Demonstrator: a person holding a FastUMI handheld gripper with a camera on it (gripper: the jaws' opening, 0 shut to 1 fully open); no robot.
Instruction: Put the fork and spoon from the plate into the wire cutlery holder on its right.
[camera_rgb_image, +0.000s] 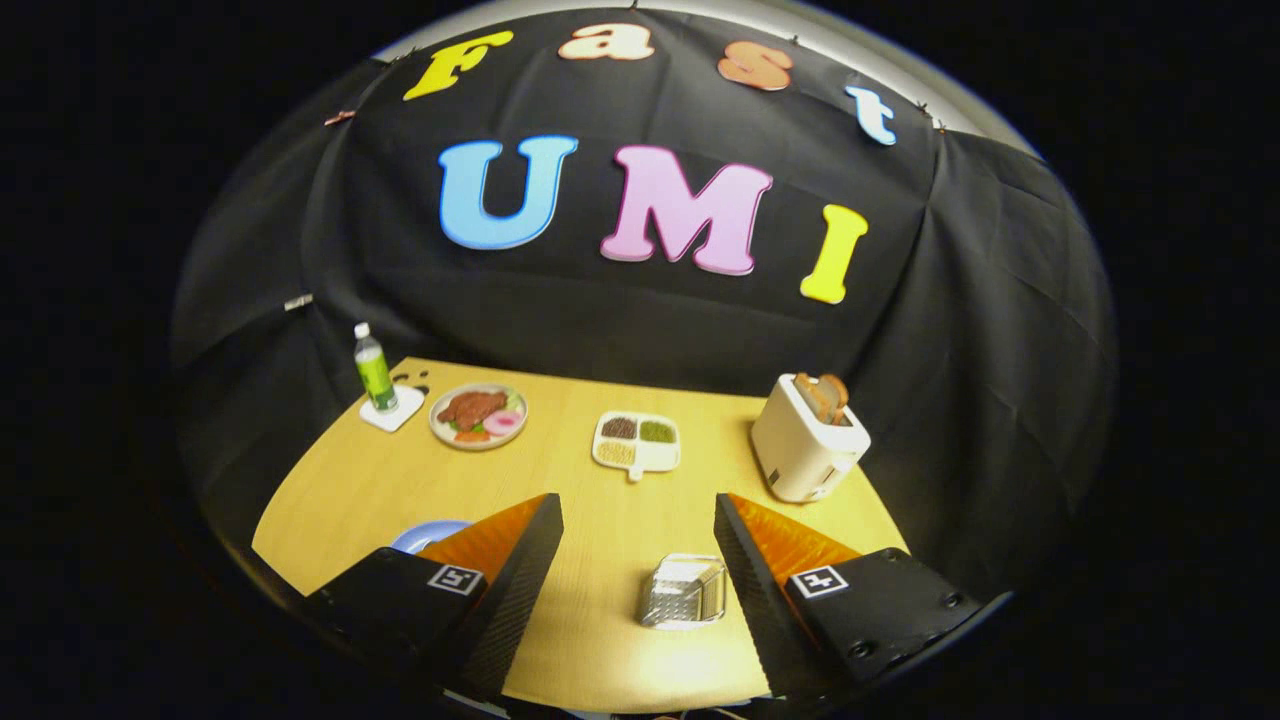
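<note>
My gripper (637, 515) hangs open above the near part of a wooden table (600, 500), with nothing between its two orange-and-black fingers (520, 540). The wire cutlery holder (684, 591) stands on the table between the fingers, close to the right one. A sliver of a light blue plate (425, 534) peeks out behind the left finger, which covers most of it. Any fork or spoon on the plate is hidden.
Beyond the fingers stand a white toaster with bread (808, 438) at the right, a white divided dish of grains (637, 441) in the middle, a plate of food (478, 416) and a green bottle on a coaster (375, 375) at the far left.
</note>
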